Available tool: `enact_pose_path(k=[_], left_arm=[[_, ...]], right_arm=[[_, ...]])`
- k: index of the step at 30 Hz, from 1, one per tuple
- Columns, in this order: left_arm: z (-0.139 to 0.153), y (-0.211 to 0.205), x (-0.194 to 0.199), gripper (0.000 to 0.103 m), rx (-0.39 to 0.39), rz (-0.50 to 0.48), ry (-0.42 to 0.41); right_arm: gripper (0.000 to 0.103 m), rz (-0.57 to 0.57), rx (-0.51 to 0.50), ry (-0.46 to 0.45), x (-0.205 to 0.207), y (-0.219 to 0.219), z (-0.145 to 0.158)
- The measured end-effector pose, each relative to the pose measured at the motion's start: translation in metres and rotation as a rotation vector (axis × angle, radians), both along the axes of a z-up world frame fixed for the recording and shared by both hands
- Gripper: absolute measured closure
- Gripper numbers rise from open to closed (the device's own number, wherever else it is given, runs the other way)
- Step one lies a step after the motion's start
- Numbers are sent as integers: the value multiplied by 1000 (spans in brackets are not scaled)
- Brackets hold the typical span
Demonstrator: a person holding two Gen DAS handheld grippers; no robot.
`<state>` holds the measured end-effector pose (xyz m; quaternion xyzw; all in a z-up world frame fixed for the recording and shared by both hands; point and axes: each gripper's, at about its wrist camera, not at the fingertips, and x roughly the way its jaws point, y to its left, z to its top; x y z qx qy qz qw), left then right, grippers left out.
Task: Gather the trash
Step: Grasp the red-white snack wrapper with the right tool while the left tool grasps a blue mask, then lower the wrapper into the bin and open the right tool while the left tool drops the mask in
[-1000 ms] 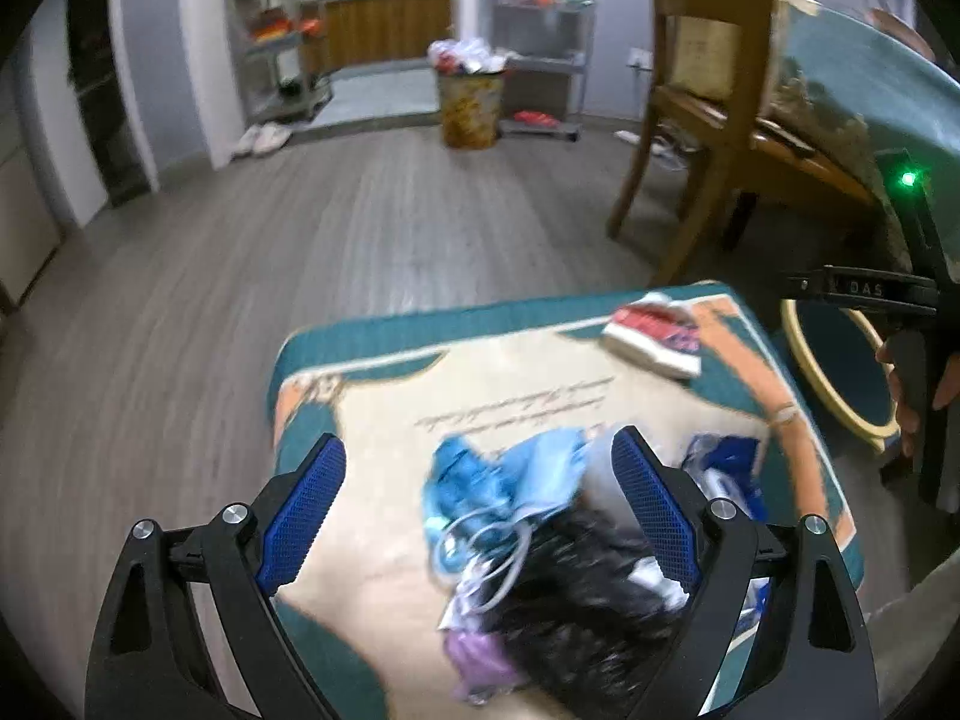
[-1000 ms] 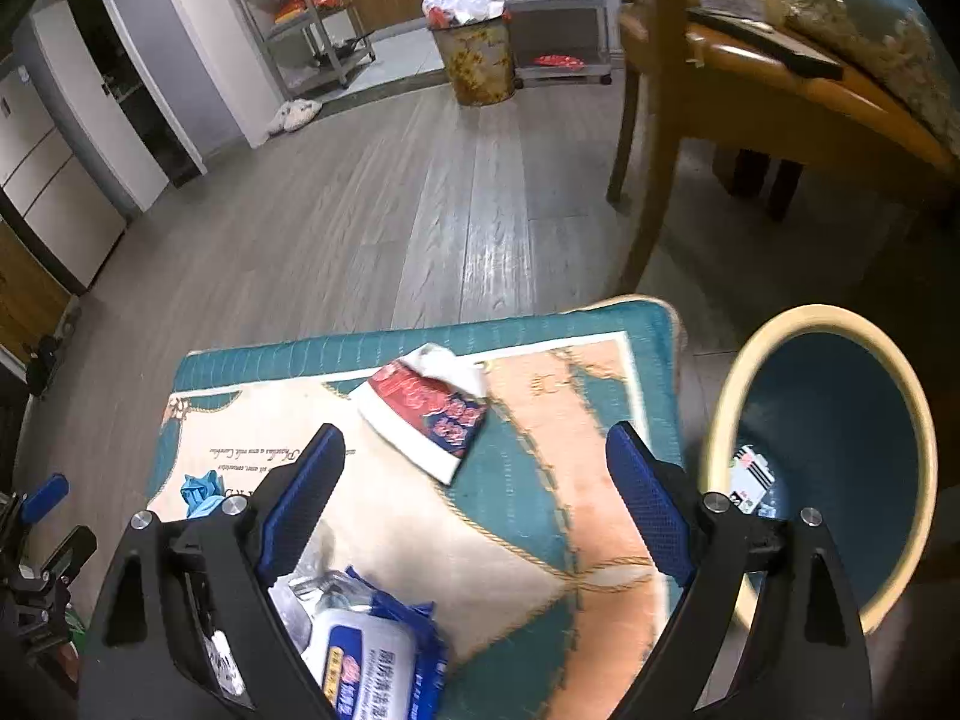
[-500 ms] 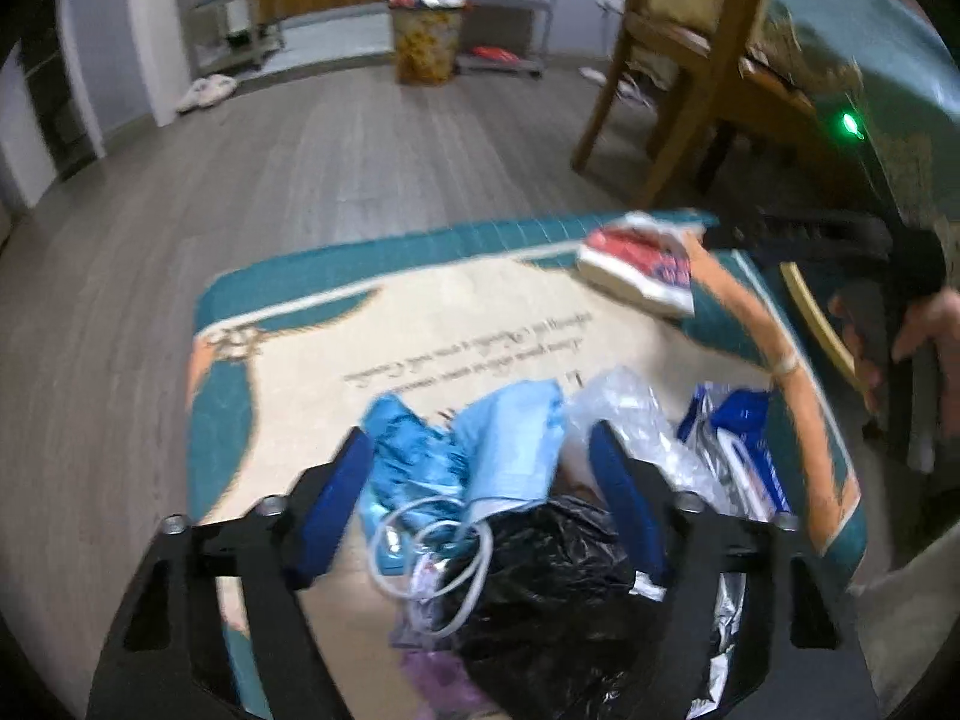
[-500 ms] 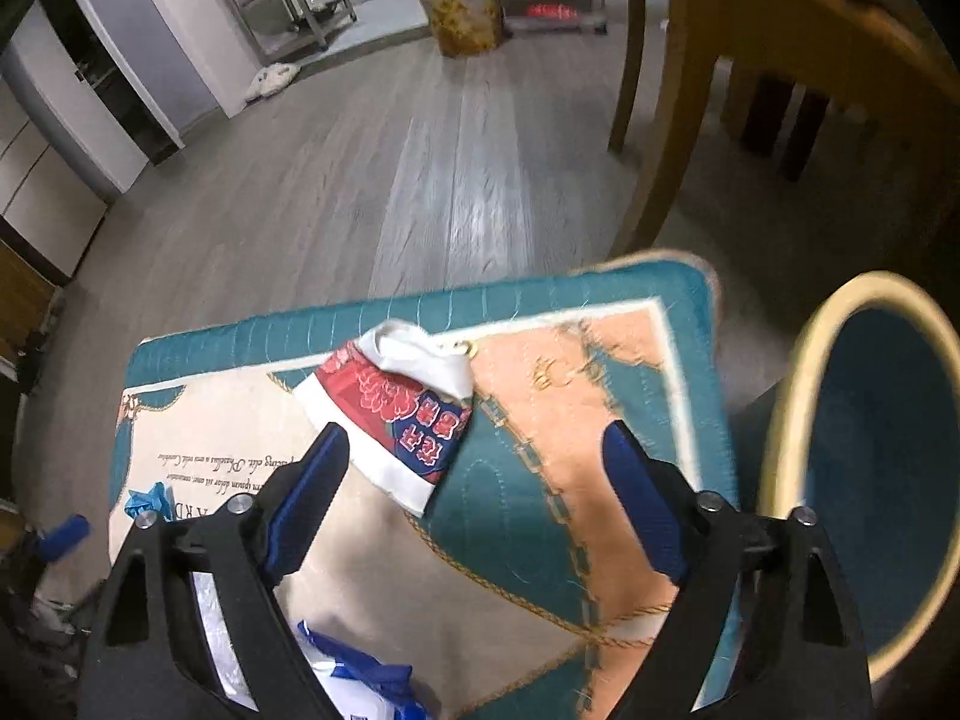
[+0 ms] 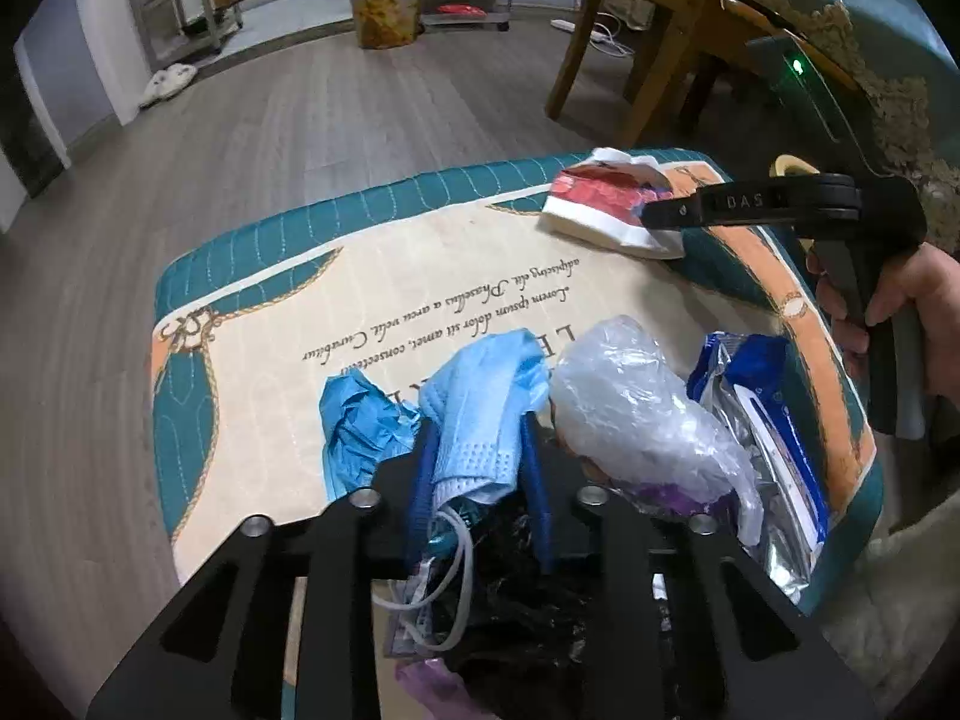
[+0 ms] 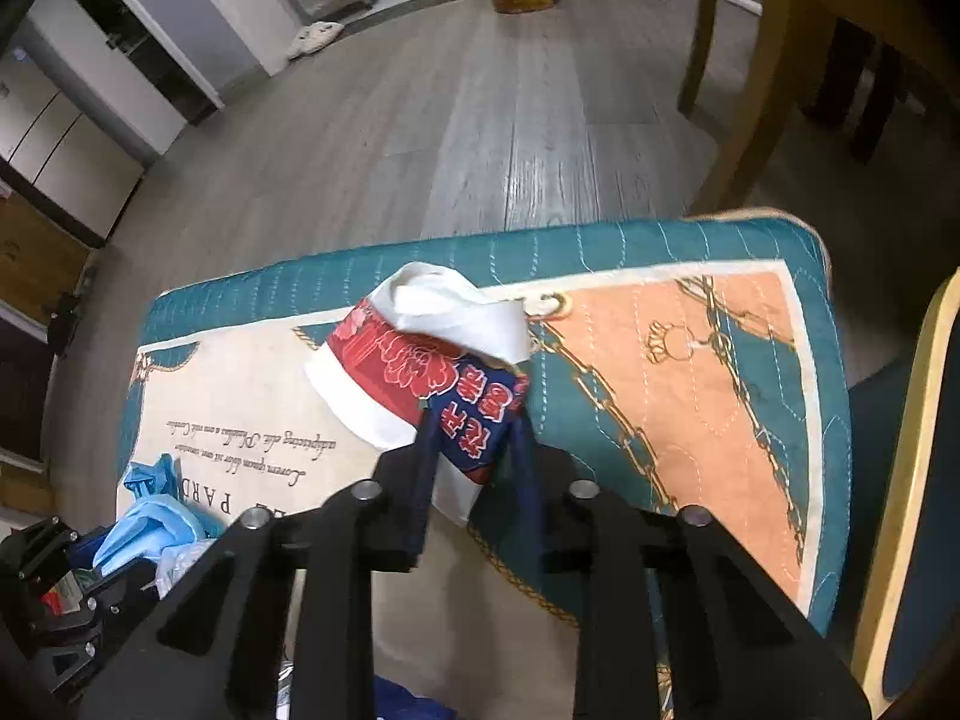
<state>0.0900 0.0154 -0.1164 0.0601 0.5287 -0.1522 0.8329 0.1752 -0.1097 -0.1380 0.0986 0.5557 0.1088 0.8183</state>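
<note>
My left gripper (image 5: 477, 450) is shut on a light blue face mask (image 5: 480, 414) lying in a pile of trash on a cushion (image 5: 252, 276). The pile holds a crumpled blue glove (image 5: 360, 420), a clear plastic bag (image 5: 636, 414), a black bag (image 5: 516, 618) and a blue-and-white wipes pack (image 5: 774, 438). My right gripper (image 6: 477, 444) is shut on a red, white and blue paper wrapper (image 6: 432, 360) at the cushion's far side; it also shows in the left wrist view (image 5: 606, 204).
A yellow-rimmed blue bin (image 6: 912, 480) stands right of the cushion. A wooden chair (image 5: 648, 42) stands beyond it on the wood floor. A full waste basket (image 5: 384, 0) and metal shelves stand at the far wall.
Both grippers moved forward and closed: the left one on the face mask, the right one on the paper wrapper. Both were open a second ago.
</note>
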Motion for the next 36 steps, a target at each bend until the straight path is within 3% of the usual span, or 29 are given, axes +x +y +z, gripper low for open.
enact_pose_path(k=[7, 20, 27, 36], left_arm=[[16, 3, -1, 86, 8, 19, -48], [68, 4, -5, 86, -43, 89, -206], [86, -11, -7, 86, -74, 82, -252], [98, -53, -2, 86, -108, 24, -280]], right_arm=[[93, 56, -23, -54, -9, 7, 23], [95, 73, -39, -185, -40, -13, 96], [95, 83, -36, -246, -63, -36, 130], [95, 54, -71, -280, -91, -84, 151]])
